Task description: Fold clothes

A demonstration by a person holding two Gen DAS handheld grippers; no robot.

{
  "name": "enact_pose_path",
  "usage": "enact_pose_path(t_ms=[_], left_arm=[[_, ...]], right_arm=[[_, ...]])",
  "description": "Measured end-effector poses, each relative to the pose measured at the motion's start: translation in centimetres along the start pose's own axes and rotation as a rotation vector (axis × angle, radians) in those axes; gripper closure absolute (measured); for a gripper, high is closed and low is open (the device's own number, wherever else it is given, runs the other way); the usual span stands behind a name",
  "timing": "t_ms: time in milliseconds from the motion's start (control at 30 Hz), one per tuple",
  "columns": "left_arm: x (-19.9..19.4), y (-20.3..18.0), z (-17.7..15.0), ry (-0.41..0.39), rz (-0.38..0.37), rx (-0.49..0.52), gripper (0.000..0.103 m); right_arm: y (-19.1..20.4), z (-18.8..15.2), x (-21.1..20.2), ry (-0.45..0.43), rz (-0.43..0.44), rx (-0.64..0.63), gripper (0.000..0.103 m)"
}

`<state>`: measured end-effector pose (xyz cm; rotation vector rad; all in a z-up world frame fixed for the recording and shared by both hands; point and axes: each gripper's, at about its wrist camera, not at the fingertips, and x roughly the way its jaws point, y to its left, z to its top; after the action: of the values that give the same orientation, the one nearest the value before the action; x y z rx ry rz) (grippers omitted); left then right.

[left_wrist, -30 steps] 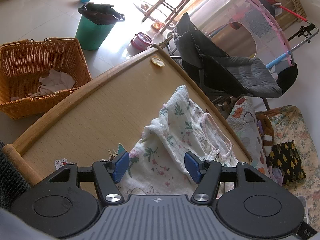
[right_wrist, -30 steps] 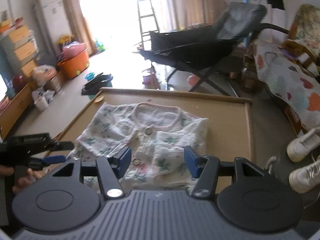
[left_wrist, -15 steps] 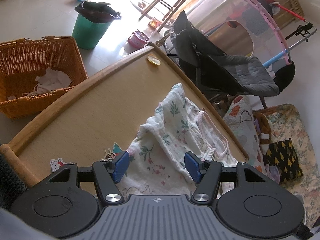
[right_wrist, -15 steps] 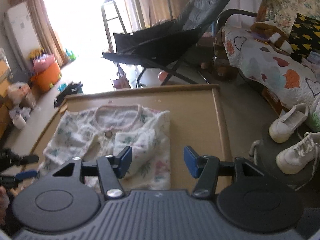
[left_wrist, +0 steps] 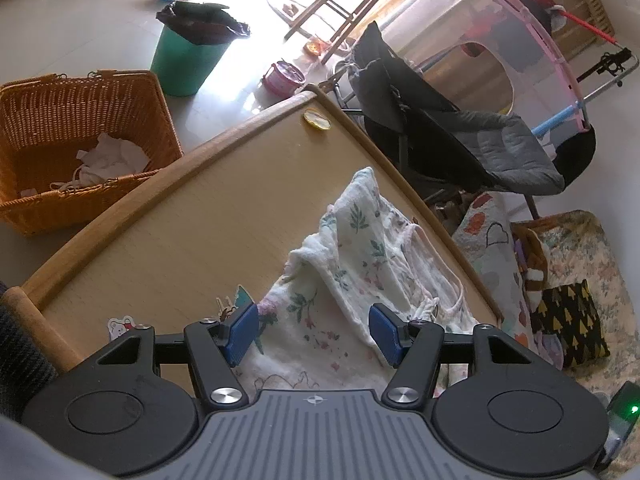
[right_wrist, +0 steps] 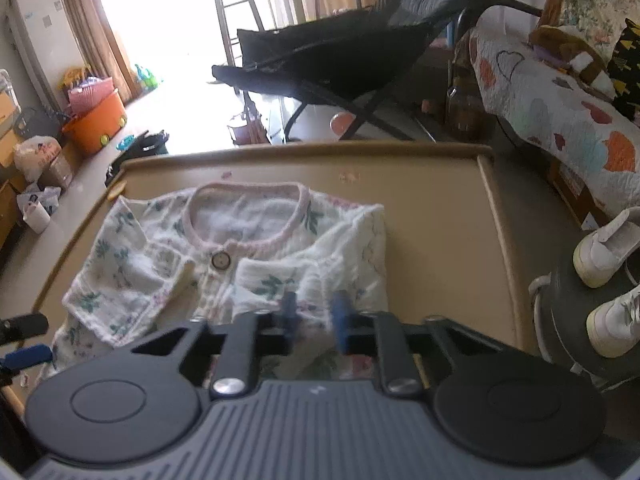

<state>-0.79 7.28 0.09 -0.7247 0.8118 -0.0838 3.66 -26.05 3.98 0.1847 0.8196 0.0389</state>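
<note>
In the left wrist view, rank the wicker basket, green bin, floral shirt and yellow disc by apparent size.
Wicker basket and floral shirt look alike; the shirt's nearness blurs it. Then the green bin. Smallest: the yellow disc.

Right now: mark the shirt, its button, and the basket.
shirt [right_wrist: 256, 220]: right wrist view, inside of the neck opening.
button [right_wrist: 219, 260]: right wrist view, its centre.
basket [left_wrist: 104, 100]: left wrist view, inner back wall.
</note>
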Motion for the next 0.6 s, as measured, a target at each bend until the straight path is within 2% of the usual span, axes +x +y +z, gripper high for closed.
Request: enact_pose_path(t_ms=[67,133,600], left_arm=[[0.0,0.0,0.0,0.0,-0.001,-0.001,0.04],[0.1,-0.2,0.0,0.002,-0.003,0.001,0.04],[-0.3,-0.2,0.0,-0.009,-0.013,-0.01,0.04]], right_arm=[[0.2,0.0,-0.2,0.003,0.004,0.0,0.099],[0.3,0.1,-0.4,0.006,0.008,0.0,0.101],[2.3,0.9,-1.9,0.004,0.046,-0.019,0.103]])
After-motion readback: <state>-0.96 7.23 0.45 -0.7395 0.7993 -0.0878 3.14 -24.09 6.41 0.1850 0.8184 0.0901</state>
